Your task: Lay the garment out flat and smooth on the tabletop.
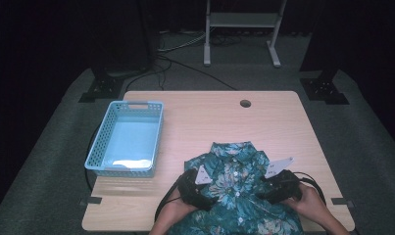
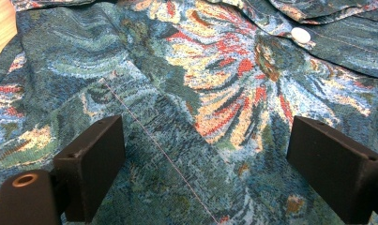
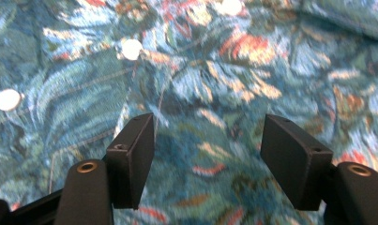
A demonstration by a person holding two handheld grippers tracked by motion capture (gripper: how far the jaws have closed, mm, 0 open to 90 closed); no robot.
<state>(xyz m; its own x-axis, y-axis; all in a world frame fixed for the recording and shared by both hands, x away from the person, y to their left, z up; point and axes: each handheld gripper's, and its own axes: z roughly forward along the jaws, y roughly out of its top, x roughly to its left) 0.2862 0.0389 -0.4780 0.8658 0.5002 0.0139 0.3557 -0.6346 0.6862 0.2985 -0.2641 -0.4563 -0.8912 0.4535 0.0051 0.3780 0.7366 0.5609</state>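
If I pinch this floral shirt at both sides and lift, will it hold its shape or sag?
The shirt will probably sag: it is thin woven cloth, already creased and folded near the seam. It looks light, so lifting should be easy. The part hanging over the table edge may drag. Both tools, left and right, stand open above it.

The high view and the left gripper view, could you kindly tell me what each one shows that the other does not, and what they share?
High view: the light wooden table, the pale blue perforated plastic basket at its left, the round cable hole, the right gripper and both hands.

Left gripper view: the weave, a stitched seam and one white button up close, with the left gripper jaws standing apart above the fabric.

Both: the teal floral-print button-up shirt.
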